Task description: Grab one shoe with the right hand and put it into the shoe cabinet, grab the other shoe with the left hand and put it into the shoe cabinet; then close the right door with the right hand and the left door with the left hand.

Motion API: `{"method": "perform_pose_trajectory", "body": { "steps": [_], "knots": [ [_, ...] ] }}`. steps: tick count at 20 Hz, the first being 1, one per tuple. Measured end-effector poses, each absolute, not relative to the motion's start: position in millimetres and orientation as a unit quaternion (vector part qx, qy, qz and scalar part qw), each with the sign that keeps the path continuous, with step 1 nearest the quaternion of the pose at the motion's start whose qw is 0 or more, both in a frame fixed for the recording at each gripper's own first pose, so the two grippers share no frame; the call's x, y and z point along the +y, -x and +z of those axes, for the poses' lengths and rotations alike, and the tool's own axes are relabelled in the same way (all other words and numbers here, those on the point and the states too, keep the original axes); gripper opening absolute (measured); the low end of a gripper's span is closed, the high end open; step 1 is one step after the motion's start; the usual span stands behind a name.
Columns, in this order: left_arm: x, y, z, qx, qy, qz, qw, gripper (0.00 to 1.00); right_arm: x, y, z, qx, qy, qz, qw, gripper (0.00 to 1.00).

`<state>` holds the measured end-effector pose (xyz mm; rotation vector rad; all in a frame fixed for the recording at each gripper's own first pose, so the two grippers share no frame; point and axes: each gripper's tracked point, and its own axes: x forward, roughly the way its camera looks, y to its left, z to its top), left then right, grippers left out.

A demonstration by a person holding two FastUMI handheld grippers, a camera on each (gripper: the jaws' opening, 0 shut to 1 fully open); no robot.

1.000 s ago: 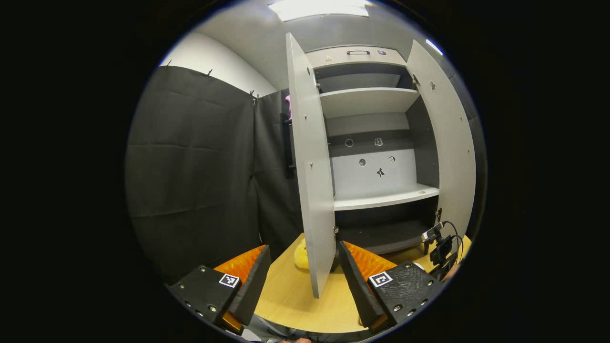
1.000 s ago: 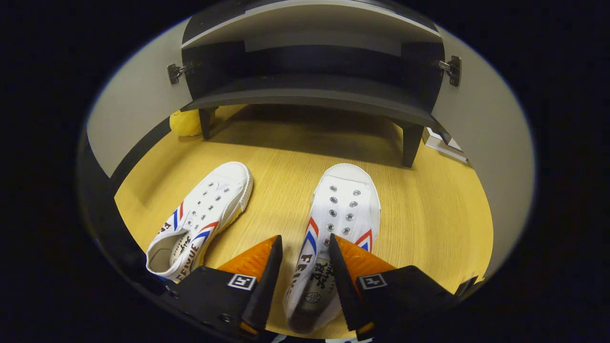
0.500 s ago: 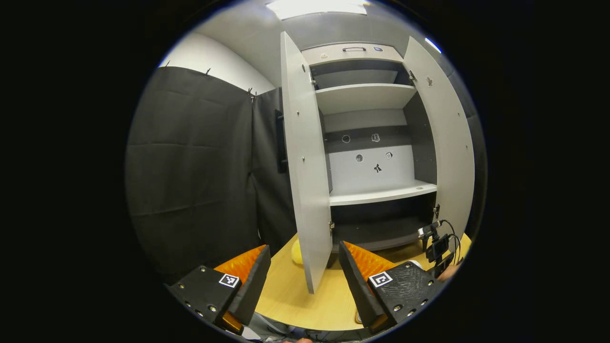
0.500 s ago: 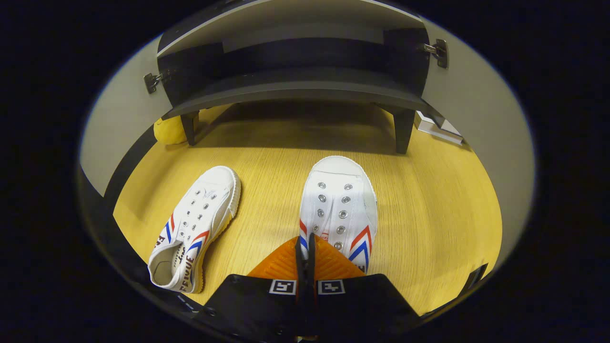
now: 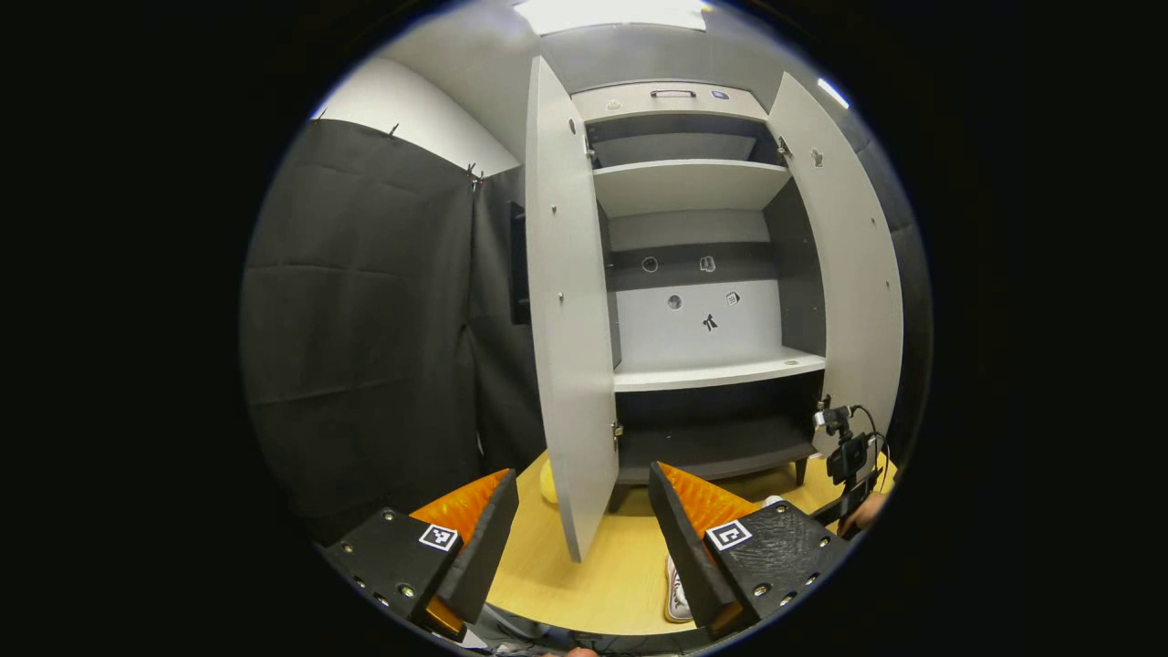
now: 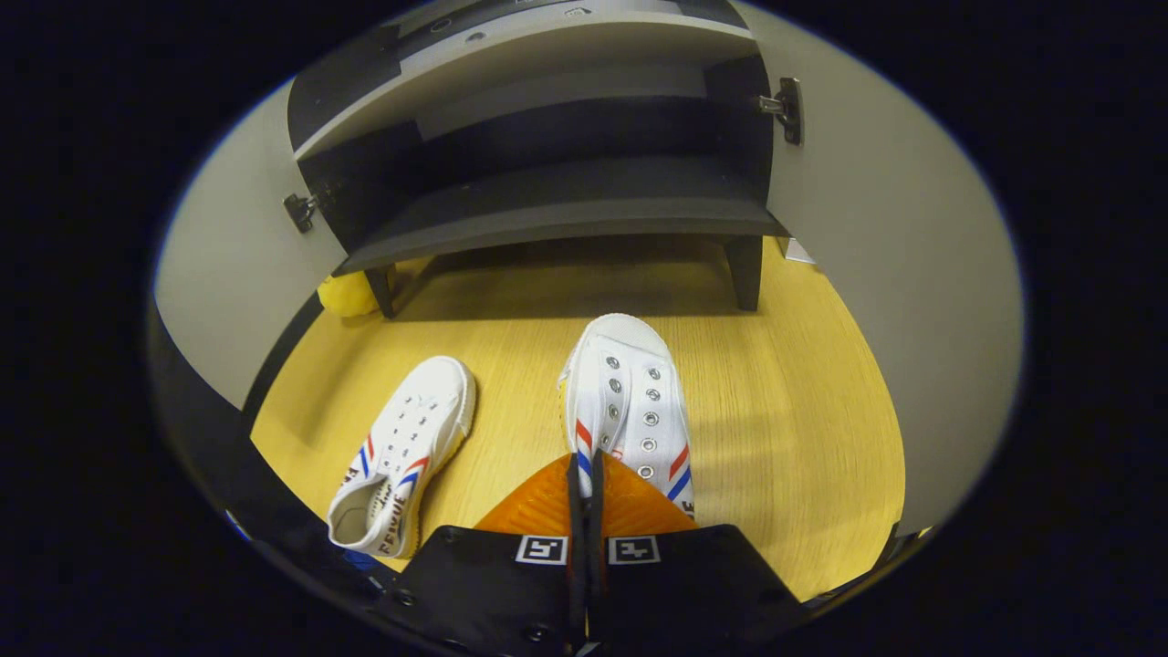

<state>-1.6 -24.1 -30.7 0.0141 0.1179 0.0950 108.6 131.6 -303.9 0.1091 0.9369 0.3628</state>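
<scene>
Two white canvas shoes with red-blue stripes sit on our wooden table (image 6: 803, 438). Our right gripper (image 6: 584, 493), open a second ago, now pinches the right shoe (image 6: 630, 411) at its collar, ready for lifting into the grey shoe cabinet (image 6: 566, 201). Our left gripper (image 5: 584, 520) hangs open, empty.

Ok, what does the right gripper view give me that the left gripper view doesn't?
Right gripper view: the right gripper shut on one shoe, with the other shoe lying apart to its left. Left gripper view: the left gripper open with nothing between its fingers, and the cabinet's upper shelf. Shared: the dark bottom shelf, the open left door and right door, and the yellow object by a cabinet leg.
</scene>
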Motion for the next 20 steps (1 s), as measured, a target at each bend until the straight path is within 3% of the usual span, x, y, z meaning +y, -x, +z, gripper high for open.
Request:
{"method": "perform_pose_trajectory", "body": {
  "steps": [20],
  "knots": [
    [-41, -20, -36, 0.049, 0.006, 0.023, 0.999, 0.79, 158, -194, -48, 0.218, -0.084, 0.224, 0.946, 0.02]
  ]
}}
